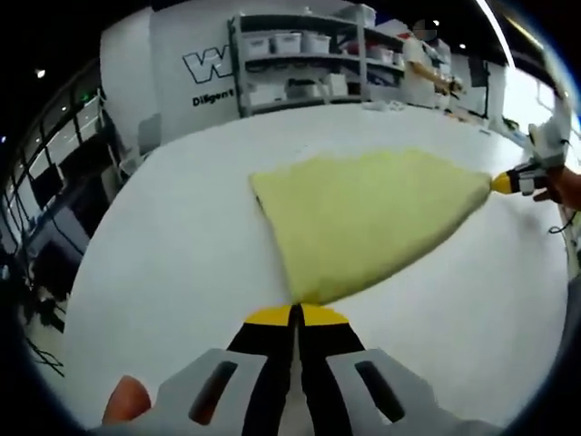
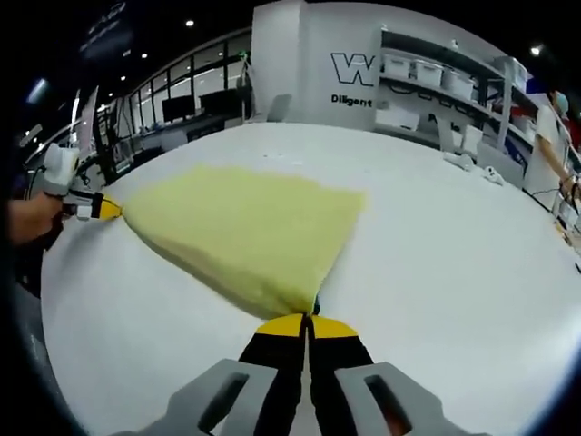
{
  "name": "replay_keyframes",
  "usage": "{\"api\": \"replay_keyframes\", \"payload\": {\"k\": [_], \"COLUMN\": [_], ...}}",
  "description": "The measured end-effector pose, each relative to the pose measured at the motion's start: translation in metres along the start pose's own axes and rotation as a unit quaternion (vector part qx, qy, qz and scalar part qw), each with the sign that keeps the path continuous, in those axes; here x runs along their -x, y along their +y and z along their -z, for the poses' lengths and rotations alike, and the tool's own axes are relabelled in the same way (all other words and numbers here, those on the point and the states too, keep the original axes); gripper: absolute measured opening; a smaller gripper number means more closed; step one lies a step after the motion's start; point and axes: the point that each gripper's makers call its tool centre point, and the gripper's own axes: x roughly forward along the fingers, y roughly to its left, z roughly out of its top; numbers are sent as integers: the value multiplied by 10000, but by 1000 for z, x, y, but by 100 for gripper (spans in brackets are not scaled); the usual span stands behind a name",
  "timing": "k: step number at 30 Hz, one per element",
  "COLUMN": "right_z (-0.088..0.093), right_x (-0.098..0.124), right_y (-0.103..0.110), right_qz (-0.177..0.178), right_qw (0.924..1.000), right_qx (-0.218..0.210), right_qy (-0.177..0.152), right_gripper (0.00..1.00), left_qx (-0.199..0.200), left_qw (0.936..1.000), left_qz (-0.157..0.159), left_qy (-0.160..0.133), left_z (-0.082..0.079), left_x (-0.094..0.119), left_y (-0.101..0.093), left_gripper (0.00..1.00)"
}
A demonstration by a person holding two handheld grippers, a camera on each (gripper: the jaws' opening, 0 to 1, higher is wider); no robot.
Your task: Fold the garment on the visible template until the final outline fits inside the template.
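Both sets of fingers are clamped right down on cloth here. In the left gripper view the left gripper has its yellow-tipped jaws pressed together with no gap, pinching one corner of the yellow garment. Same deal in the right gripper view: the right gripper is closed tight on another corner of the garment.

The garment is pulled into a fan shape between the two pinched corners, with its far edge lying on the white table. It looks folded over, a doubled edge showing near the right gripper's tips. Each gripper also pops up in the other's view at the far corner of the cloth, with a hand behind it.

Beyond the garment, past the far edge of the table, there's a set of metal shelves with white bins, next to a white wall panel with dark lettering. A person in a white top stands near the shelves.
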Motion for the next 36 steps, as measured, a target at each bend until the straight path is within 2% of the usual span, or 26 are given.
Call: {"api": "replay_keyframes", "payload": {"k": [4, 7, 8, 10, 14, 18, 21, 24, 31, 32, 33, 34, 36], "right_z": [0, -2, -3, -3, -3, -5, -10, -15, -11, -9, 1, -6, -5], "right_x": [-1, 0, 0, 0, 0, 5, 6, 4, -7, -7, -8, -10, -11], "right_y": [-1, 0, 1, 1, 2, 0, -2, -1, 6, 2, -1, 2, 0], "right_qz": [1, -25, -47, -54, -62, -57, -82, -143, -284, -195, -56, -121, -112], "right_qw": [10000, 9999, 9999, 10000, 10000, 9999, 9995, 9990, 9994, 9997, 9997, 9999, 9999], "right_qx": [56, 88, 82, 67, -17, -98, -190, -244, -84, 75, 136, 77, 55], "right_qy": [62, 48, 44, 45, 0, -118, -252, -332, -180, -105, 216, 9, 79], "right_gripper": [0, 0, 0, 0, 0, 0, 3, 5, 0, 0, 0, 0, 0], "left_qx": [-13, 39, 110, 292, 438, 489, 490, 440, 348, 315, 318, 347, 361], "left_qw": [10000, 9998, 9994, 9988, 9984, 9980, 9978, 9981, 9989, 9991, 9991, 9991, 9990], "left_qz": [-14, -36, 35, 157, 98, 143, 213, 210, 182, 161, 166, 183, 183], "left_qy": [-19, -176, -312, -366, -333, -361, -384, -364, -272, -249, -222, -153, -187], "left_z": [-3, -11, -16, -19, -18, -19, -22, -23, -18, -16, -15, -11, -11], "left_x": [2, 5, 6, 6, 4, 3, 0, -2, -6, -6, -6, -6, -5], "left_y": [1, 2, 1, -3, -1, -3, -6, -7, -7, -7, -6, -7, -7], "left_gripper": [0, 0, 0, 0, 10, 6, 1, 0, 0, 0, 0, 0, 0]}}
